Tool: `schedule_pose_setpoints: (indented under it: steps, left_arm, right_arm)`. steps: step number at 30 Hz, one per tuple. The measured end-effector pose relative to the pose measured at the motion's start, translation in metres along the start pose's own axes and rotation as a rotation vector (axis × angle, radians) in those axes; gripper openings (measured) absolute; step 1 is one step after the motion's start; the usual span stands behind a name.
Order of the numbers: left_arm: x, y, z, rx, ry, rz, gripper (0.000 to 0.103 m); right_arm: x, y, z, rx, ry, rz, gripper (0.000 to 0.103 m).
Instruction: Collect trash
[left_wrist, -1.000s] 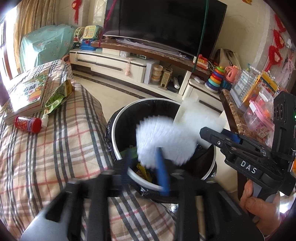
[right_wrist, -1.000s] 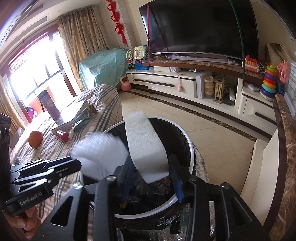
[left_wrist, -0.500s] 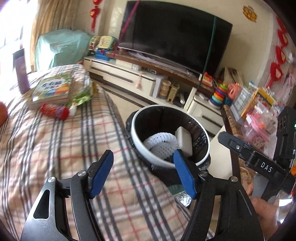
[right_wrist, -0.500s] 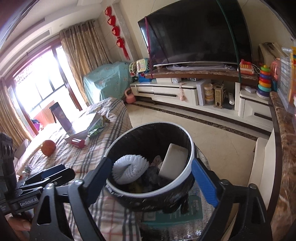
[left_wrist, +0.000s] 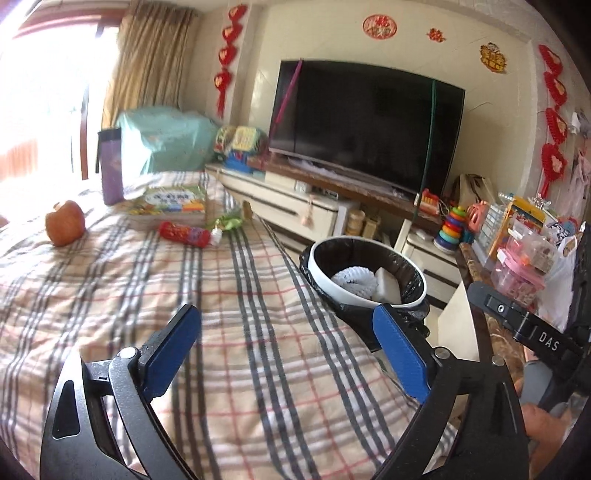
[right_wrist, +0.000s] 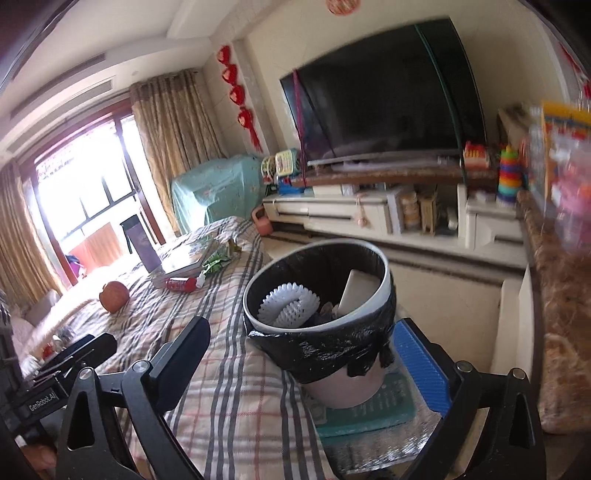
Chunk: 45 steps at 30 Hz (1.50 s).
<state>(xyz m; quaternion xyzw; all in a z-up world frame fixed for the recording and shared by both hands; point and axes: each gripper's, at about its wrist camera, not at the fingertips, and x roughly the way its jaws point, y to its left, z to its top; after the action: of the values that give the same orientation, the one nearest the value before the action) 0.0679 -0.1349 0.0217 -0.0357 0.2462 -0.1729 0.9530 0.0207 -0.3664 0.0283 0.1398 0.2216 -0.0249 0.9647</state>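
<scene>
one bin (left_wrist: 369, 254), two foam pieces (left_wrist: 354, 282), one apple (left_wrist: 64, 222)

We face a cream wall (left_wrist: 491, 96) hung with red ornaments (left_wrist: 222, 79), a big dark television (left_wrist: 364, 123) above a long low white cabinet (left_wrist: 291, 206). At far left, bright daylight pours through a window (right_wrist: 83, 192) flanked by beige curtains (left_wrist: 147, 62). A plaid-covered bed (left_wrist: 155, 295) fills the near left.
</scene>
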Motion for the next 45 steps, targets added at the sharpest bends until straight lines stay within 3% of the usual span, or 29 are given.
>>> schedule_pose_setpoints:
  steps: [5,7,12,24,45]
  left_arm:
    - [-0.027,-0.005,-0.005,0.038,-0.102,0.092,0.103]
    - [-0.033,-0.005,-0.007,0.045,-0.119,0.132,0.103]
    - [-0.044,0.001,-0.021,0.051,-0.165,0.141,0.103]
    - [-0.042,0.002,-0.035,0.078,-0.153,0.227,0.103]
    - [-0.046,0.0,-0.037,0.08,-0.158,0.227,0.103]
  right_arm:
    - [-0.041,0.018,0.006,-0.093,-0.168,-0.063,0.103]
    - [-0.045,0.02,0.004,-0.112,-0.191,-0.078,0.103]
    - [-0.04,0.022,-0.009,-0.103,-0.177,-0.067,0.103]
    - [-0.032,0.03,-0.033,-0.127,-0.148,-0.077,0.103]
    - [-0.036,0.032,-0.034,-0.111,-0.15,-0.056,0.103]
